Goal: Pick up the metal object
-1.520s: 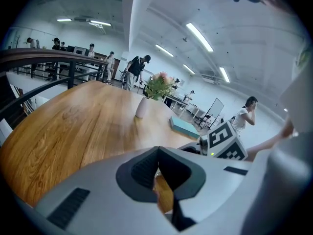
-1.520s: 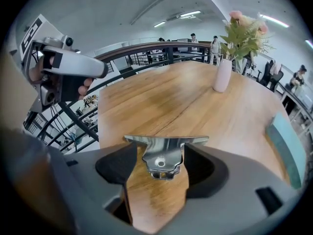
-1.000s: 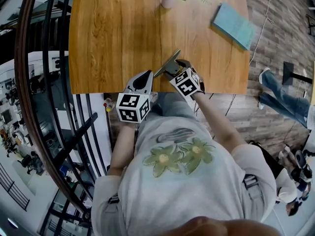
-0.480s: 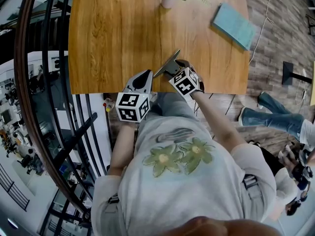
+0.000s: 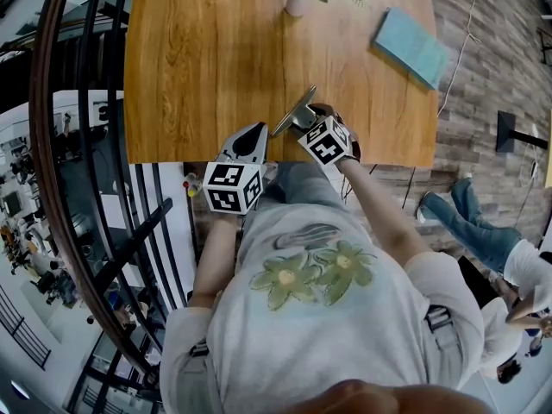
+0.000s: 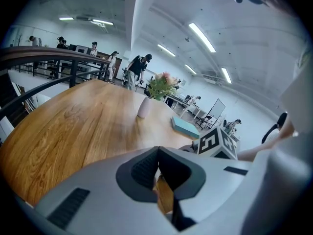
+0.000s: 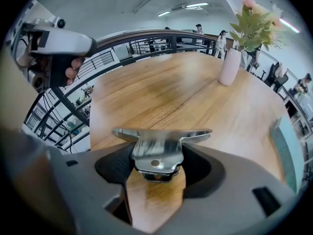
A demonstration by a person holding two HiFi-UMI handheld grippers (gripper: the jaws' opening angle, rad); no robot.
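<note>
The R gripper (image 7: 157, 154) is clamped on the metal object (image 5: 293, 110). Its 2 dark pads squeeze the thin lower part from both sides. That part has a small round rivet in the middle. The wide flat top bar sticks out past the jaws & looks shiny.

From the head view, the metal object is over the wood table (image 5: 198, 67), near the front edge & close to the person. It points up & to the right, at a slant. Can't tell if it touches the wood.

The L gripper (image 6: 157, 166) is just beside the R one, on its left, at the table's front edge. Its jaws are pressed together w/ nothing between them.

At the far end of the table is a white vase (image 5: 295, 3) w/ flowers. A light blue book (image 5: 410, 44) lies flat near the right side, well apart from both grippers. A dark curved railing (image 5: 43, 171) runs along the left of the table.
</note>
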